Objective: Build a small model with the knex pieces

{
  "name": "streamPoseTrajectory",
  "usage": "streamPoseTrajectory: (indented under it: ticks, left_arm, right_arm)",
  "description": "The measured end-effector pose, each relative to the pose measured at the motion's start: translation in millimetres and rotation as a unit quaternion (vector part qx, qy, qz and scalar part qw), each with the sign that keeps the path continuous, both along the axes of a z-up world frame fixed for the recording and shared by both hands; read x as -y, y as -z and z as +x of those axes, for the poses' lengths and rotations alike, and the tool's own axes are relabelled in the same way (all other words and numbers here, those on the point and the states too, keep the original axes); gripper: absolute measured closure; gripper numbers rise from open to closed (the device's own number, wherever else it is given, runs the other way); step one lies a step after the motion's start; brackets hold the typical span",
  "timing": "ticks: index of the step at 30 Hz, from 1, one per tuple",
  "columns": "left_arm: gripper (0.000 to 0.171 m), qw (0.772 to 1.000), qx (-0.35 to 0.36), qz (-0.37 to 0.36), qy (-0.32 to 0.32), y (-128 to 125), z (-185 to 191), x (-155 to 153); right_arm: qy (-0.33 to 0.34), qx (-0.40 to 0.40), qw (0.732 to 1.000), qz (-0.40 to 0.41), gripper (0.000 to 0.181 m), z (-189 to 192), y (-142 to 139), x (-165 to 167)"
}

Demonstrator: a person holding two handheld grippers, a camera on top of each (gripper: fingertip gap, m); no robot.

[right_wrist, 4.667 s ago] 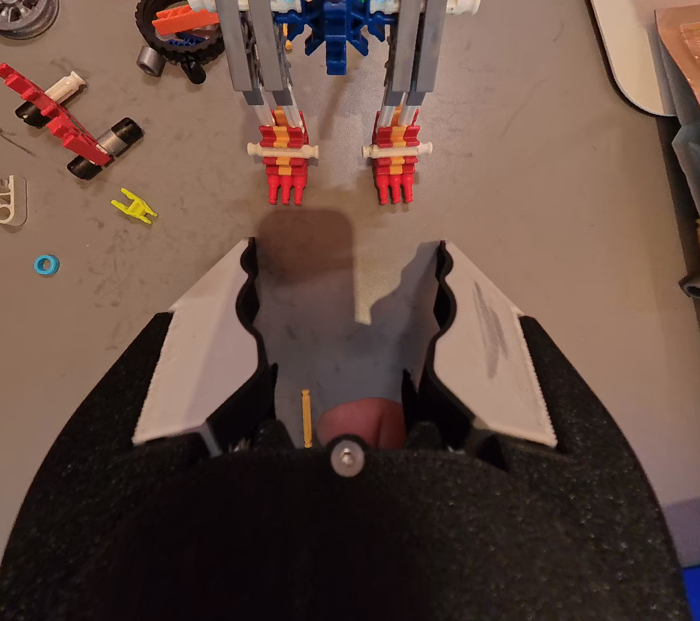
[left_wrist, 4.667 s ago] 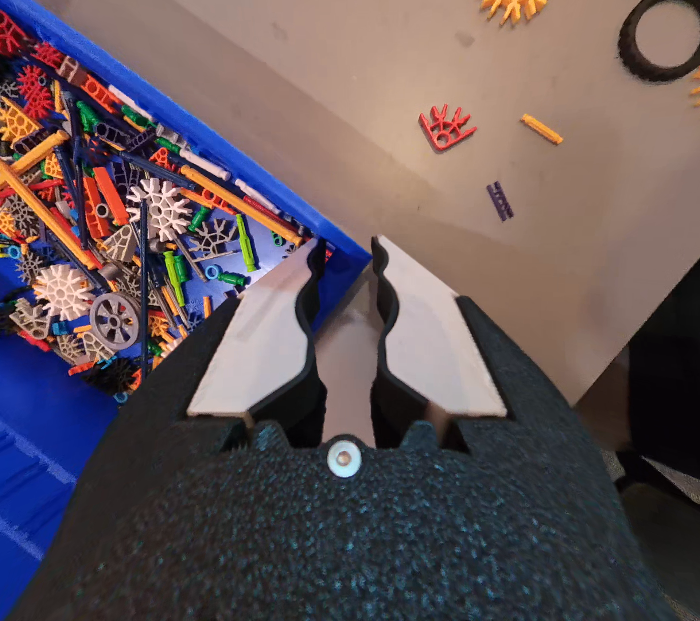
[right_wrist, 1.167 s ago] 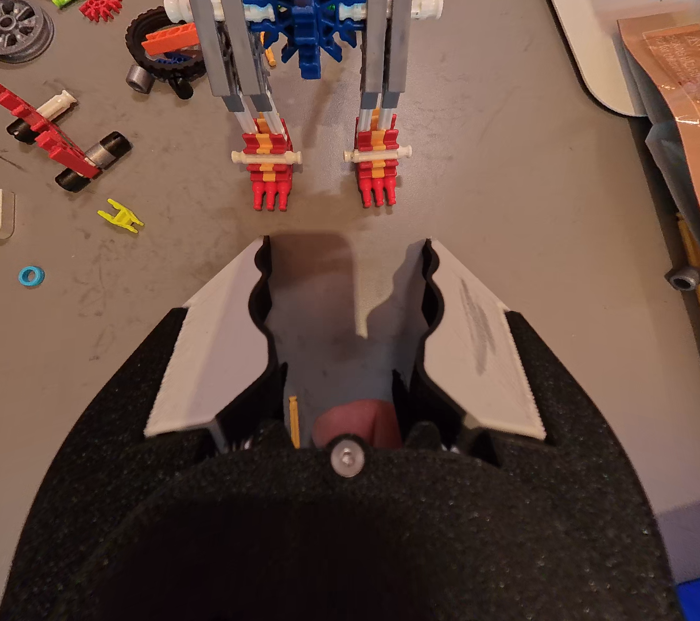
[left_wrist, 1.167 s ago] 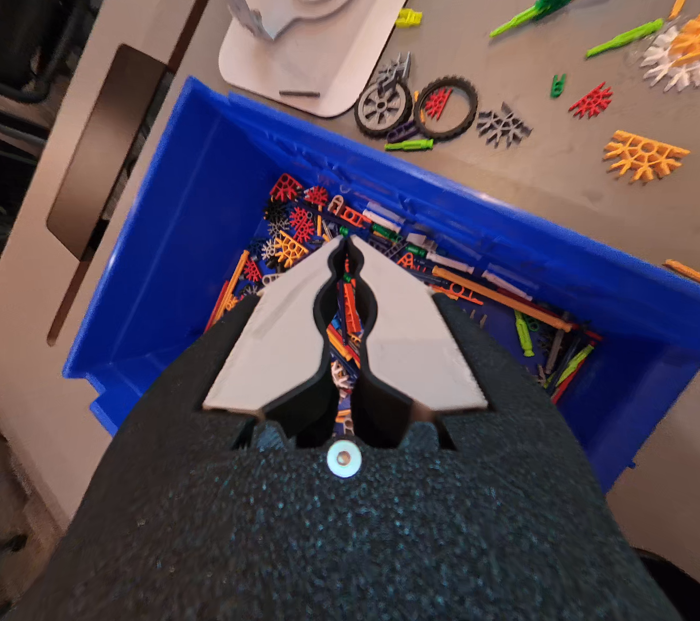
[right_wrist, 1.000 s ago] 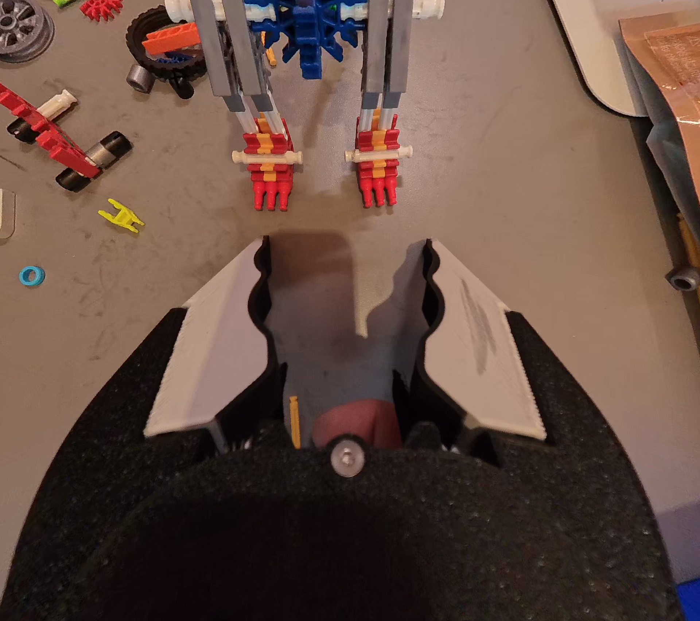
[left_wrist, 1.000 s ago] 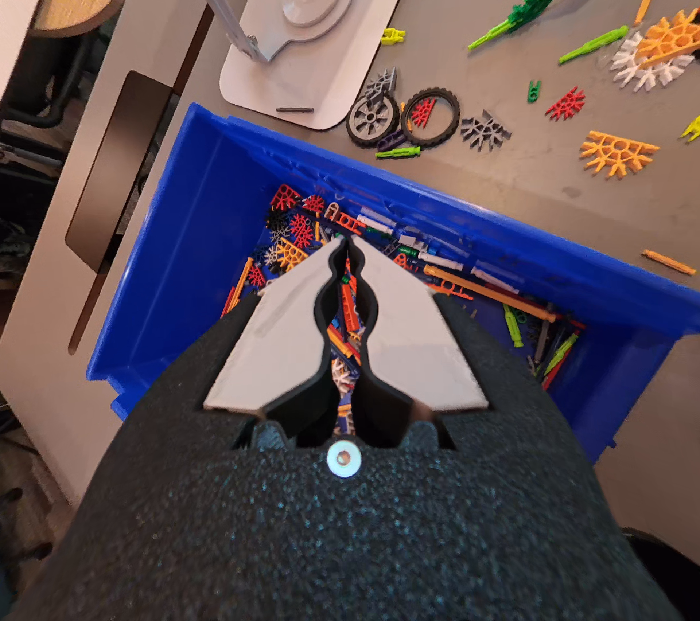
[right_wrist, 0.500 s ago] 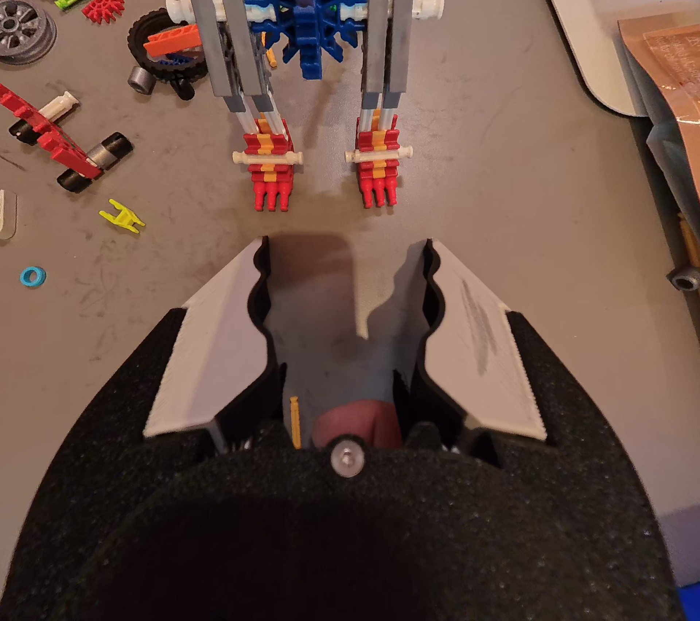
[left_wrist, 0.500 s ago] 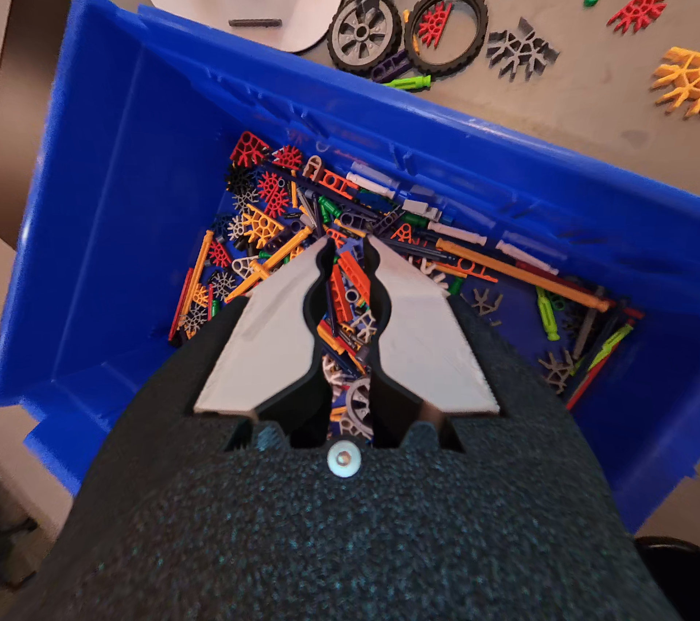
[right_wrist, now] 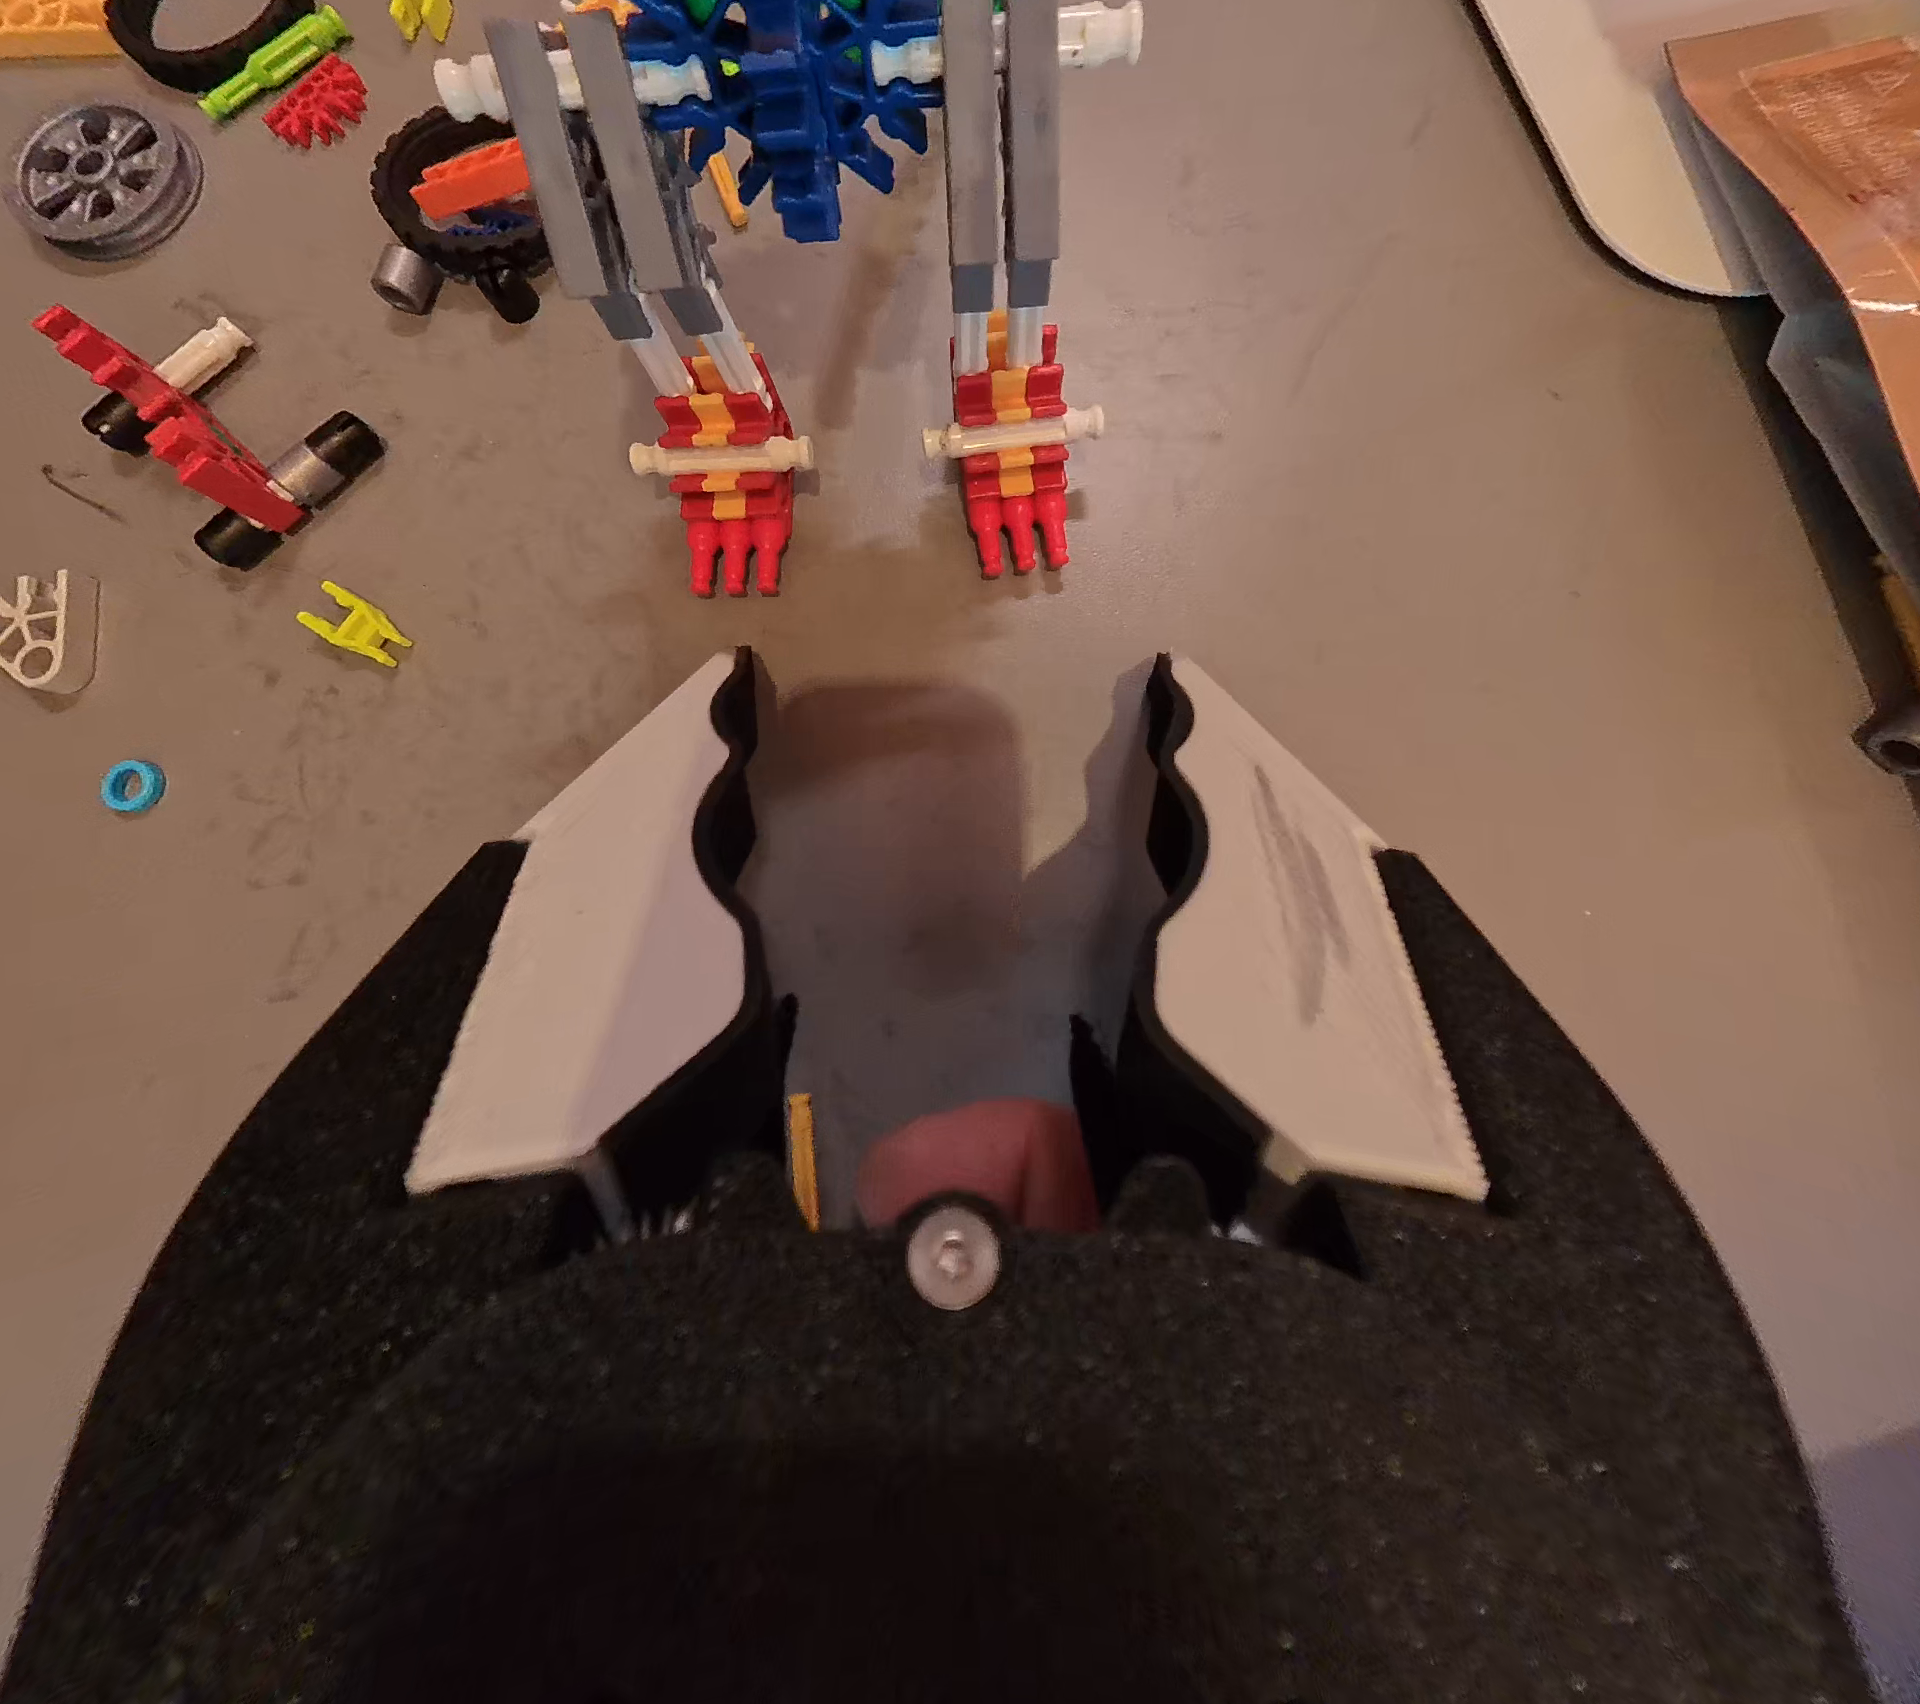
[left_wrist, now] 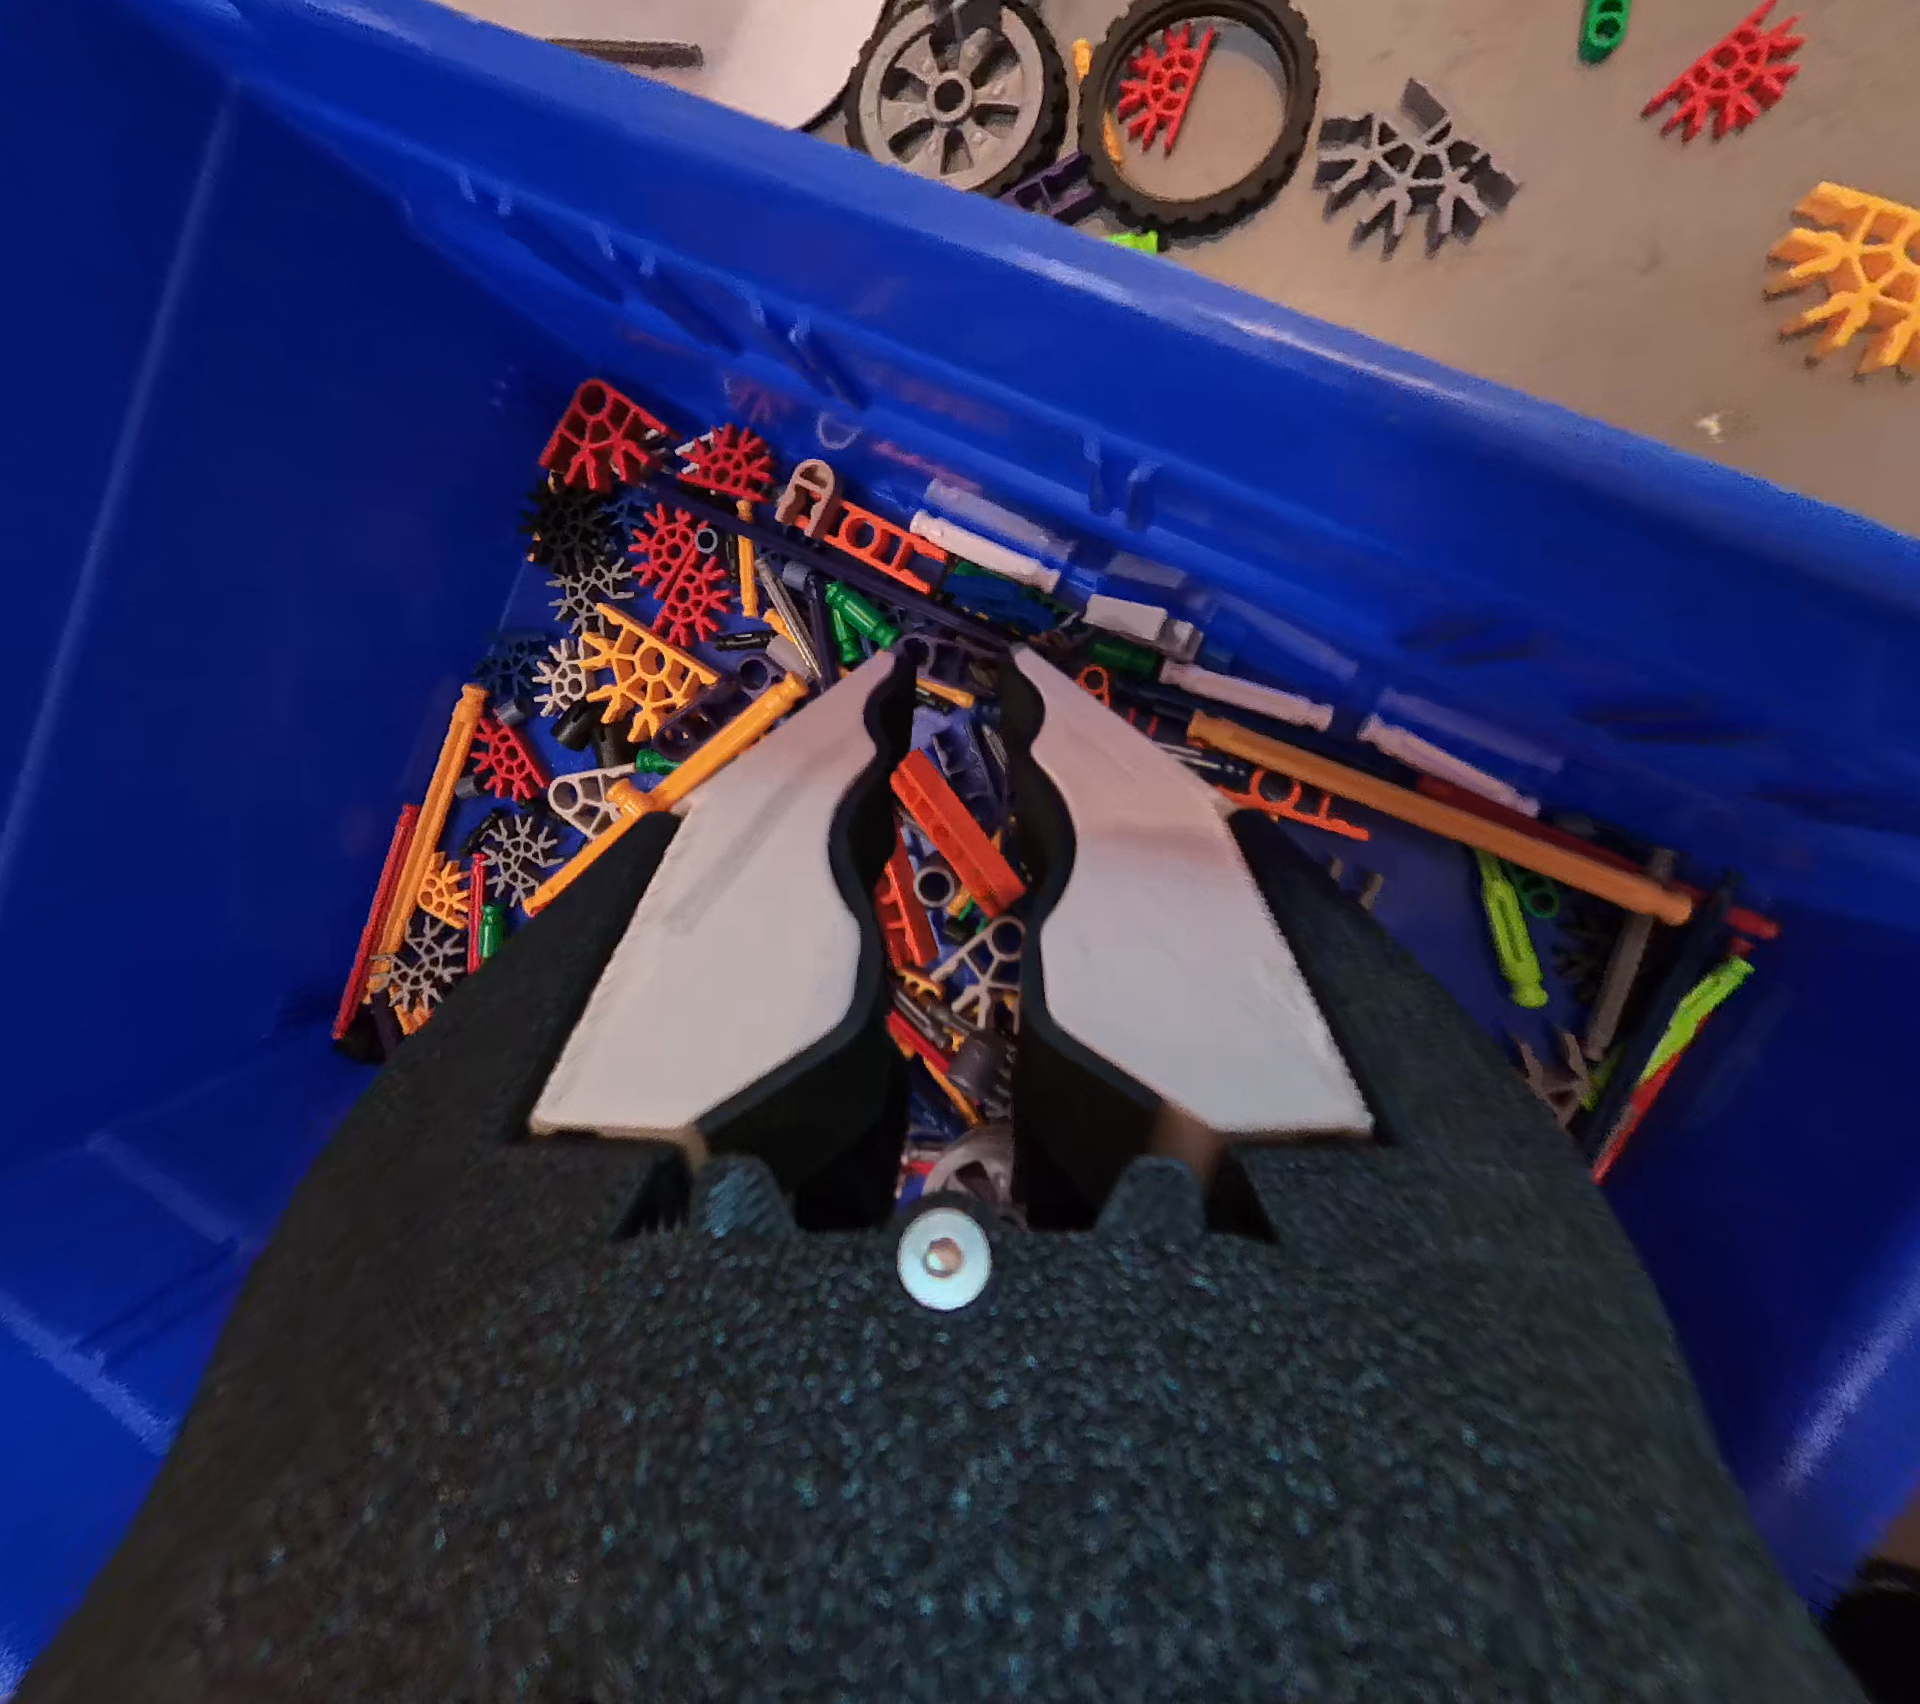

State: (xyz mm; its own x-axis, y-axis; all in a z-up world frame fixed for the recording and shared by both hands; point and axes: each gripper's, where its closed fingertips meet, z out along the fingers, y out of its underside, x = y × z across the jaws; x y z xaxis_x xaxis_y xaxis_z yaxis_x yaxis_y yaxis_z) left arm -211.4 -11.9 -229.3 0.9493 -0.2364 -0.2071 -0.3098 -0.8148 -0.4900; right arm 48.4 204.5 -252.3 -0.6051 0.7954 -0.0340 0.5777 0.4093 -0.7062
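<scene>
My left gripper [left_wrist: 956, 672] is partly open and empty, low inside a blue bin [left_wrist: 312, 283] over a heap of small plastic rods and connectors. An orange flat piece [left_wrist: 951, 823] lies in the heap between its fingers. My right gripper [right_wrist: 951, 667] is open and empty, just above the grey table [right_wrist: 1351, 615]. In front of it stands a toy figure [right_wrist: 790, 96] built of blue, red, green and grey pieces, with two red feet [right_wrist: 732, 491] a short way beyond the fingertips. A short yellow rod [right_wrist: 802, 1155] lies at the gripper's base.
Beyond the bin lie a grey wheel [left_wrist: 956, 96], a black tyre [left_wrist: 1195, 96], grey, red and orange connectors. In the right wrist view a small red wheeled piece [right_wrist: 208, 449], a tyre [right_wrist: 208, 13], a grey wheel [right_wrist: 99, 179] lie left; a white base plate [right_wrist: 1558, 44] lies right. My hands' fingertips stand some 35 centimetres from each other. The grey wheel [left_wrist: 956, 96] lies some 12 centimetres from my left tips, 25 centimetres from my right tips.
My left gripper has moved from the bin's corner to over the bin, dropped down into it, and its fingers have opened a little. The right gripper has barely moved.
</scene>
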Motion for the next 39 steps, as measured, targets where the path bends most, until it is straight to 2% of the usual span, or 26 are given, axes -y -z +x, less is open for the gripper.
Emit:
streamPoseTrajectory:
  ticks: [2,6,10,16,21,29,31,36,39]
  left_arm:
    - [0.157,1.000,-0.009,0.005,-0.012,0,-7,-3]
    - [0.152,0.996,-0.040,0.035,-0.074,-19,-39,-14]
    - [0.152,0.992,-0.042,0.047,-0.111,-29,-57,-15]
    - [0.153,0.986,-0.059,0.031,-0.155,-17,-79,-8]
    - [0.155,0.985,-0.066,0.017,-0.160,-13,-94,-16]
    - [0.156,0.981,-0.016,-0.004,-0.192,11,-100,-25]
    - [0.157,0.978,-0.012,0.001,-0.209,12,-106,-25]
    - [0.160,0.976,0.043,0.027,-0.212,16,-102,-33]
    - [0.161,0.975,0.053,0.028,-0.214,16,-101,-34]
  right_arm:
    - [0.003,0.002,1.000,-0.007,0.107,-1,-1,-1]
    - [0.004,0.004,1.000,-0.013,0.108,-1,-1,-1]
    - [0.003,0.002,1.000,-0.011,0.107,-1,-1,-1]
    - [0.003,0.002,1.000,-0.011,0.107,-1,-1,-1]
    - [0.003,0.001,1.000,-0.008,0.107,-1,-1,-1]
    - [0.001,-0.001,1.000,-0.002,0.106,0,0,0]
    - [0.000,-0.001,1.000,-0.001,0.106,0,0,0]
    - [0.000,-0.001,1.000,-0.003,0.106,0,0,0]
    - [0.000,0.000,1.000,-0.004,0.106,0,0,0]
